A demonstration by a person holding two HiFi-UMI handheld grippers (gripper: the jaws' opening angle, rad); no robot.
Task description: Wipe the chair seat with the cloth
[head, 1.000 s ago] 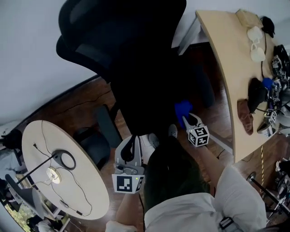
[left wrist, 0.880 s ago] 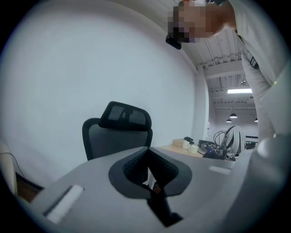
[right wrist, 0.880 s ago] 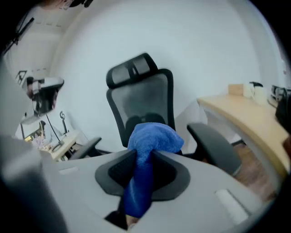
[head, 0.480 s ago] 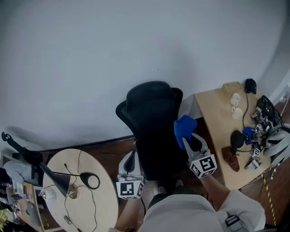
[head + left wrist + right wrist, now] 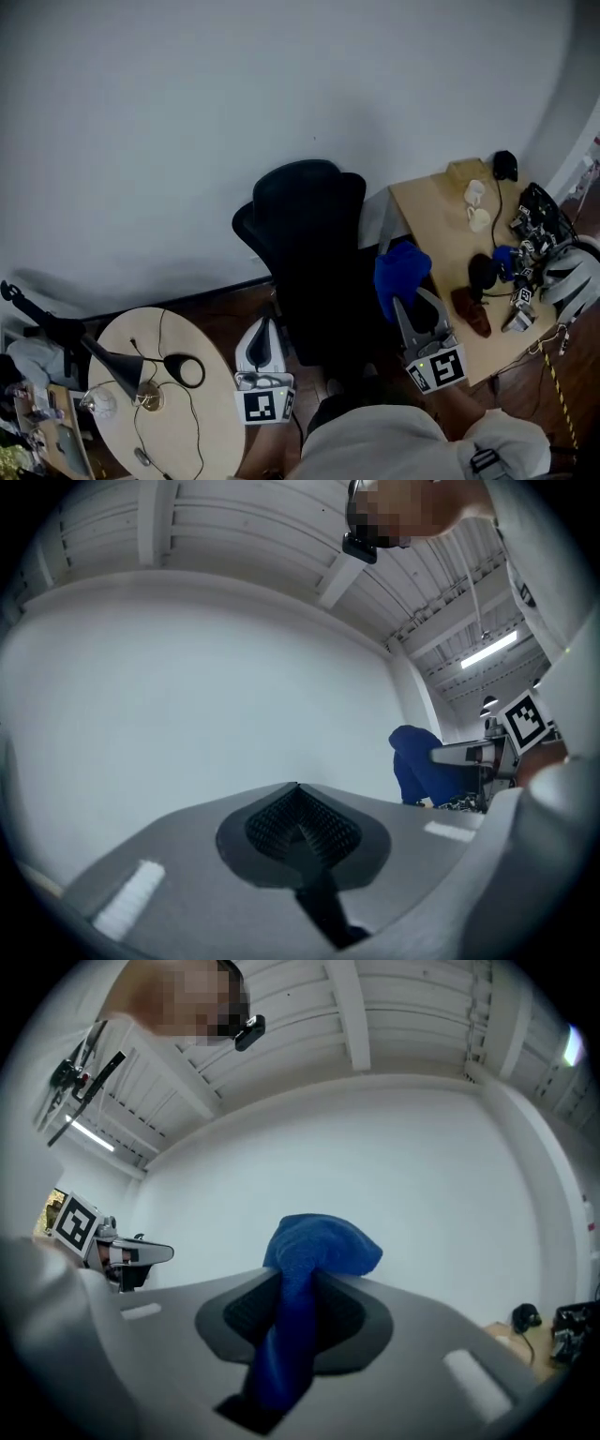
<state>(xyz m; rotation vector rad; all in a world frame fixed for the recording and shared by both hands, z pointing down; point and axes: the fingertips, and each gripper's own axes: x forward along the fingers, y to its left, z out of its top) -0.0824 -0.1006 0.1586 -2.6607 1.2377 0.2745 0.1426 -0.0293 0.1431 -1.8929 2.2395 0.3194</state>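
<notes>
A black office chair (image 5: 314, 253) stands against the white wall, its seat dark in the head view. My right gripper (image 5: 403, 305) is shut on a blue cloth (image 5: 401, 274), held up at the chair's right side; the right gripper view shows the blue cloth (image 5: 305, 1288) pinched between the closed jaws. My left gripper (image 5: 262, 328) hangs at the chair's lower left, pointing up, shut with nothing in it (image 5: 300, 822). From the left gripper view the cloth (image 5: 417, 766) appears far right.
A round table (image 5: 178, 412) with a desk lamp (image 5: 141, 375) and cable is at lower left. A wooden desk (image 5: 459, 253) at right carries cups, a brown object and cables. The floor is dark wood.
The head view has swung up from close over the chair to show wall and whole chair. Both grippers have risen; the right one moved right with the cloth.
</notes>
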